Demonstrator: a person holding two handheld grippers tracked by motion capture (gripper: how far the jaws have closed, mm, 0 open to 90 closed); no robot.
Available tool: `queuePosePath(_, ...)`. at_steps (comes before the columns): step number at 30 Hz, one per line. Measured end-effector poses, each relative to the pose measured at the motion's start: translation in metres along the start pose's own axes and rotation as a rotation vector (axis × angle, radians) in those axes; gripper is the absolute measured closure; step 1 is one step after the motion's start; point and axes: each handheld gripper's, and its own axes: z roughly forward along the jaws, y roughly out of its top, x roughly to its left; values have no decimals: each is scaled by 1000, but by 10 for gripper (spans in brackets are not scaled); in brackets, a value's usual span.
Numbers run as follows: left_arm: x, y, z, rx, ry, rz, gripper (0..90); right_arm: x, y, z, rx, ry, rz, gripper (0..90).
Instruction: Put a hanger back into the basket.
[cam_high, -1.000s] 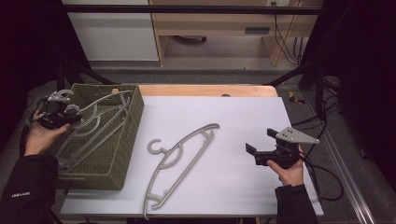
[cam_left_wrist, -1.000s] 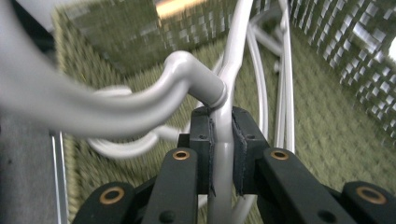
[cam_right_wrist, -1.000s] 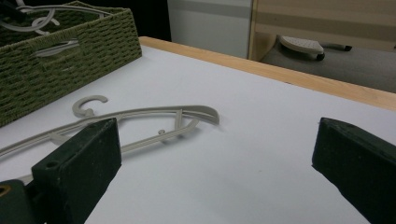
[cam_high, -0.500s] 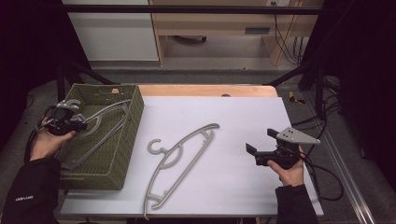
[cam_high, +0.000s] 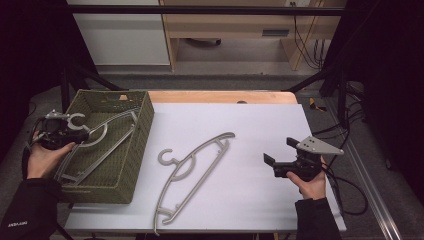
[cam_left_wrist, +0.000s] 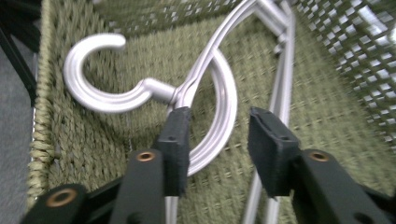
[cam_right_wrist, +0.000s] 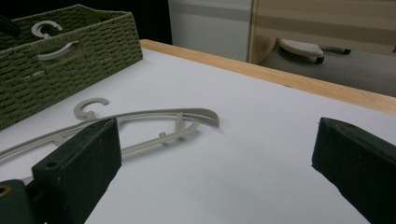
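Note:
A green woven basket (cam_high: 135, 150) stands at the table's left and holds silver hangers (cam_high: 107, 142). My left gripper (cam_high: 80, 133) hovers over the basket's left rim, held by a hand. In the left gripper view its jaws stand apart over the basket floor, so the left gripper (cam_left_wrist: 219, 113) is open. One hanger's hook (cam_left_wrist: 93, 81) and neck lie against the left pad (cam_left_wrist: 177, 135). Another grey hanger (cam_high: 192, 170) lies flat on the white table. My right gripper (cam_high: 278, 151) rests open at the table's right, and in its own view the right gripper (cam_right_wrist: 217, 135) faces that hanger (cam_right_wrist: 154, 123).
The white tabletop (cam_high: 250, 125) has a wooden strip (cam_high: 220, 96) along its far edge. A cable (cam_high: 345, 190) trails from the right gripper off the table's right side. Beyond the table stand a pale cabinet (cam_high: 120, 35) and wooden furniture (cam_high: 230, 25).
My left gripper has moved left and toward me along the basket's left side, carrying the hanger's hook end with it. Its jaws now stand apart. The right gripper has not moved.

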Motion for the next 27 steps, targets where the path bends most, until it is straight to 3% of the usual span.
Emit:
queuePosePath(1,-7,1,-6,-45,-21,-6,505,0,0,0,0,1,0,15)
queuePosePath(5,-21,2,-16,-97,-60,19,422,0,0,-1,-2,2,1,15)
queuePosePath(8,-43,3,-28,-161,-101,32,355,0,1,-2,-12,7,9,13)
queuePosePath(15,-81,6,-38,-228,-182,74,245,3,2,-3,-20,12,4,3)
queuePosePath(20,-106,9,-37,-219,-205,116,190,7,1,-1,-2,5,-35,5)
queuePosePath(27,-138,9,-36,-225,-258,151,154,7,3,-2,-8,12,-32,6)
